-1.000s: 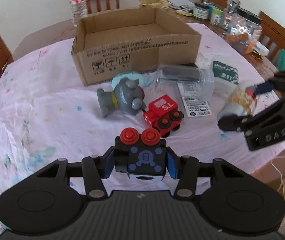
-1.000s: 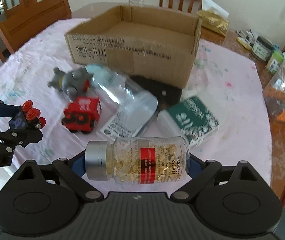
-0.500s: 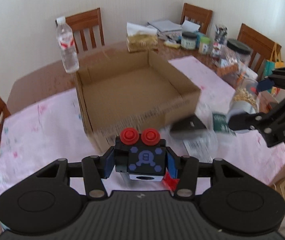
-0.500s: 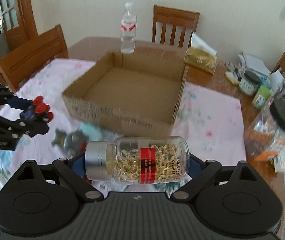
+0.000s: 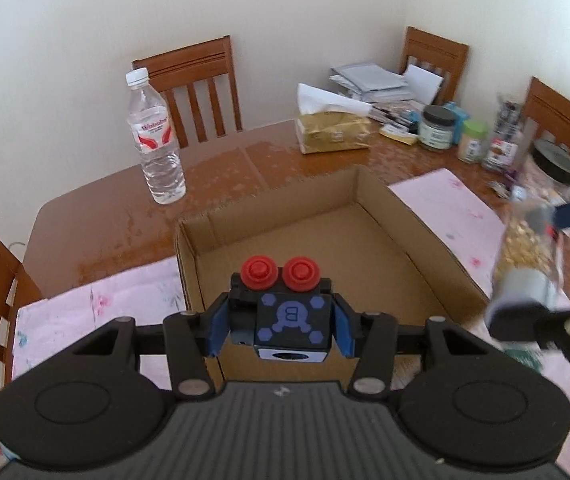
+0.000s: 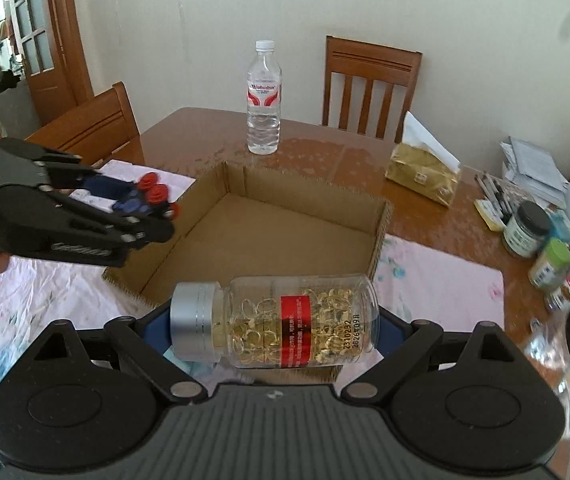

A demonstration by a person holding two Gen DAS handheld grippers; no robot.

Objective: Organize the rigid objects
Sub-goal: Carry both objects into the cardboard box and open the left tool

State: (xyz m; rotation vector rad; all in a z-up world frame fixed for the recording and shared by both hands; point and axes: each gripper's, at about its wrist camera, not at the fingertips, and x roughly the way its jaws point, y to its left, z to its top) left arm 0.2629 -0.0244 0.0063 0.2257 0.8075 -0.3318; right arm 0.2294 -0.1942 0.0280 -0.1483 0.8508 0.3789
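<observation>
Two loads hang above the cardboard box [image 5: 405, 216] at once, one in each gripper. The left gripper [image 5: 281, 326] has its fingers [image 5: 215, 330] drawn close in on a small black toy block [image 5: 285, 312] with two red knobs on top and blue hexagons on its face, held over the box's near wall. It looks like hard plastic, light and stiff, with flat sides that suit a squeeze across the body; I'd keep off the knobs, which may turn or pop.

Over to the right, the right gripper [image 6: 273, 324] has its fingers spread wide around a clear capsule bottle [image 6: 281, 320] lying sideways, silver cap to the left and red label in the middle, pressed end to end between cap and base. It is roughly half full of golden softgels, so I'd judge it moderately heavy, and the loose contents will shift if it tips. Smooth plastic held lengthwise could slip, so gripping across the labelled waist seems safer.

Inside, the box shows a bare brown floor with nothing in it that I can see, though its near strip is hidden behind the held things. It sits toward the far edge of the desk [image 6: 325, 148], partly on a pink cloth [image 6: 445, 276]. Beyond it a sealed water bottle [image 6: 264, 96] stands upright, nearly full. Along the desk's right edge stand lidded jars [image 6: 525, 228], contents unclear.
</observation>
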